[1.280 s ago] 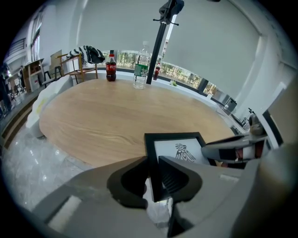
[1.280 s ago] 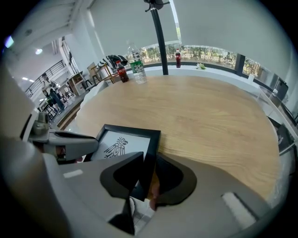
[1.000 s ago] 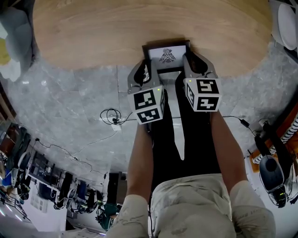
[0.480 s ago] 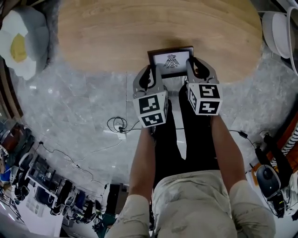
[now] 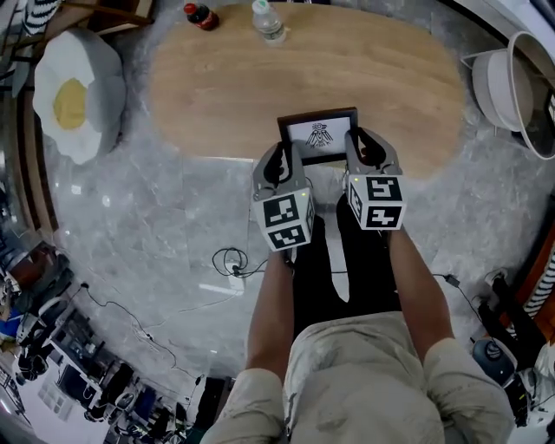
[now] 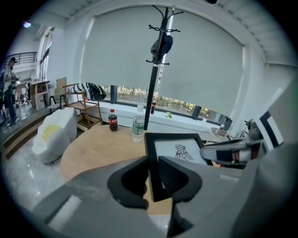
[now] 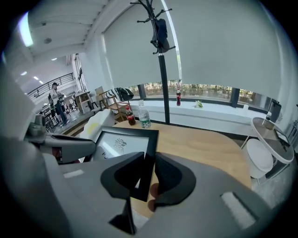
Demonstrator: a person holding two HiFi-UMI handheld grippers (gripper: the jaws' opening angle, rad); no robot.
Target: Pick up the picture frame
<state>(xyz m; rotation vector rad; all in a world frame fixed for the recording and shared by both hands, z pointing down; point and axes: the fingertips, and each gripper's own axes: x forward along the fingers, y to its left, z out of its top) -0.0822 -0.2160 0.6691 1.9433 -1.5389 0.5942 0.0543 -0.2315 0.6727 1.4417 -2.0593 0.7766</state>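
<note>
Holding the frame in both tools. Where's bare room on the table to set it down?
The wooden table is bare across its middle and right end, and on the left nearer than the cola bottle and water bottle. Crowded: the far rim by those bottles, and over the near edge, where the left tool and right tool grip the picture frame.

Cola bottle (image 5: 200, 16), water bottle (image 5: 269, 22) on wooden table (image 5: 217, 91)

Picture frame (image 5: 318, 134) — one, bottles (image 5: 201, 16) (image 5: 269, 22) — two
</note>
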